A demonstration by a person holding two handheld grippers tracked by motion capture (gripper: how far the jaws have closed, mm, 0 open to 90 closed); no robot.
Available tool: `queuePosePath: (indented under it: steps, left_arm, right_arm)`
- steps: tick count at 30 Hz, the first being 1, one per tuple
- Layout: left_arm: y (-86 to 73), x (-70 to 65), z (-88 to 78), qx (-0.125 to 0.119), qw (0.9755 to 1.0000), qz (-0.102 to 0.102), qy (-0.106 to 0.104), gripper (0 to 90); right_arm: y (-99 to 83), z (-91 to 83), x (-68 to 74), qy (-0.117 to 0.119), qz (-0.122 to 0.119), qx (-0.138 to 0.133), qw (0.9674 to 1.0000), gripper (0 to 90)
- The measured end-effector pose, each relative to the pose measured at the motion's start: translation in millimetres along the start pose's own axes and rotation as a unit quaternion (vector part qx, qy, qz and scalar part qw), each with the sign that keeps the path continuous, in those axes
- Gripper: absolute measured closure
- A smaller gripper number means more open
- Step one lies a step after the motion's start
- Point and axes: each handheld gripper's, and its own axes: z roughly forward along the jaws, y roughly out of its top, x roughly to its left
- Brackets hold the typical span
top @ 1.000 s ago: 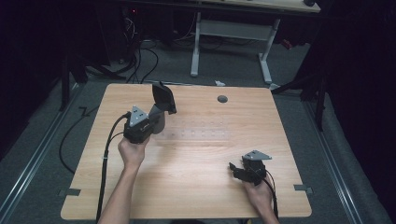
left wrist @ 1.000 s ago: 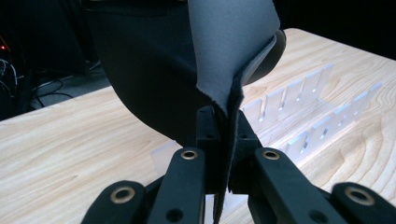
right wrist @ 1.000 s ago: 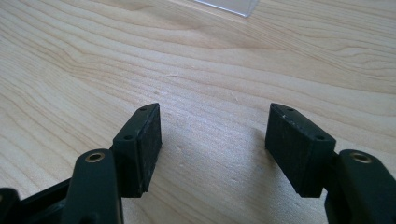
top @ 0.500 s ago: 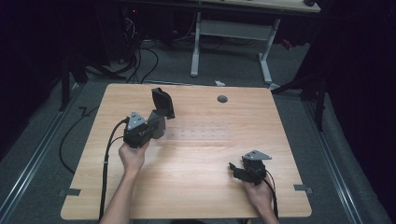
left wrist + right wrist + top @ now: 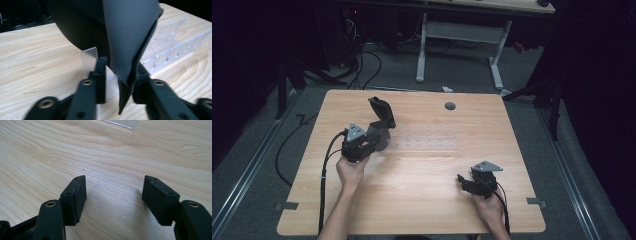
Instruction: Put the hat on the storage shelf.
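On the left half of the bench (image 5: 422, 200), the left tool (image 5: 379, 137) has a dark grey sheet (image 5: 382, 114) between its jaws; the jaws have just been opening, and in the left gripper view a gap shows beside the left pad while the sheet's lower edge (image 5: 127, 85) lies against the right one. The sheet is matte, thin and stiff-looking, folded or curved, standing upright and leaning away from the hand. It sits at the left end of a clear slotted rack (image 5: 427, 143) lying flat on the wood. Near the front right edge, the right tool (image 5: 464, 181) rests with its jaws apart, holding nothing.
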Motion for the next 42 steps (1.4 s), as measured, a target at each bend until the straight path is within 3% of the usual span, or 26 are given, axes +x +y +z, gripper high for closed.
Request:
queuePosePath:
  steps: [5, 10, 24, 34, 39, 42]
  left_arm:
    - [4.9, 2.8, -7.9, -0.008, 0.9998, -0.018, -0.004, 55.3]
    - [8.1, 3.4, -16.5, -0.006, 0.9997, -0.025, -0.005, 51.1]
    - [9.4, 4.3, -37.1, 0.000, 0.9994, -0.032, -0.010, 49.0]
    - [7.2, 5.7, -51.2, 0.005, 1.0000, -0.006, 0.004, 47.5]
    - [8.0, 6.2, -57.8, 0.002, 0.9998, -0.019, -0.001, 47.1]
    - [6.8, 6.4, -60.8, 0.000, 0.9999, -0.017, 0.001, 46.9]
  right_arm:
    - [0.0, 0.0, 0.0, 0.000, 0.000, 0.000, 1.0000, 36.4]
    - [0.0, 0.0, 0.0, 0.000, 0.000, 0.000, 1.0000, 36.4]
    - [0.0, 0.0, -0.2, 0.000, 0.000, 0.000, 1.0000, 36.3]
    - [0.0, 0.0, 0.0, 0.001, 0.000, 0.000, 1.0000, 36.2]
    - [0.0, 0.0, 0.0, 0.001, 0.000, 0.000, 1.0000, 36.2]
    - [0.0, 0.0, 0.0, 0.001, 0.000, 0.000, 1.0000, 36.2]
